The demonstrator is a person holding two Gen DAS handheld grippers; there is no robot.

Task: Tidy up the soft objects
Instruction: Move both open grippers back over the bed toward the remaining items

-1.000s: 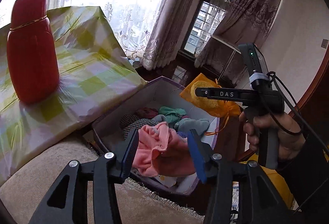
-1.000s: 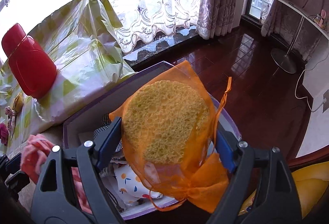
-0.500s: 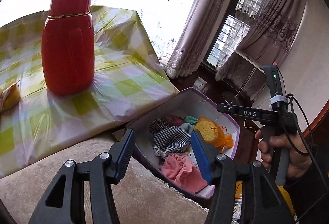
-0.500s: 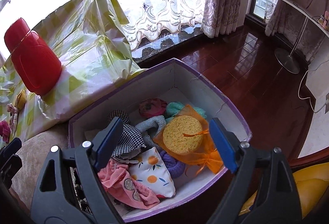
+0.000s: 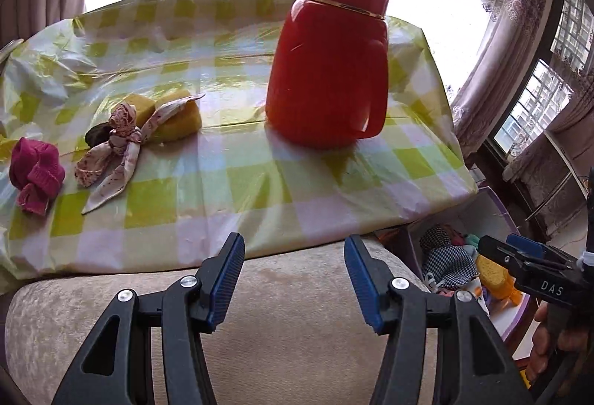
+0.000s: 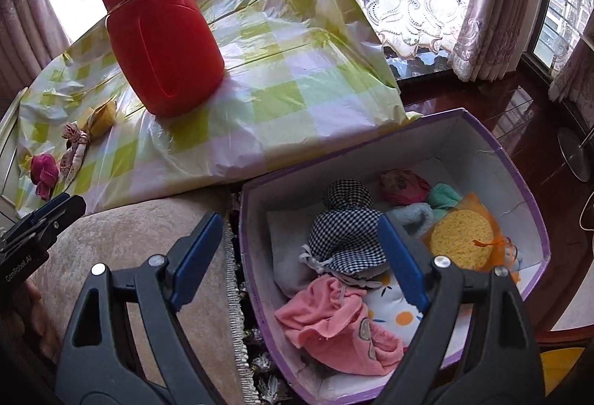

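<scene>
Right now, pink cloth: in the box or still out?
In. The pink cloth lies crumpled inside the purple-rimmed box, at its near end, below the checkered pouch. Neither gripper holds it.

text: "DAS" on my right gripper | "GenRobot.AI" on my left gripper | nothing else legible

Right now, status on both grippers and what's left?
Left gripper, right gripper open, empty. Floral scarf, magenta sock on checked cloth. Red flask stands clear.
</scene>
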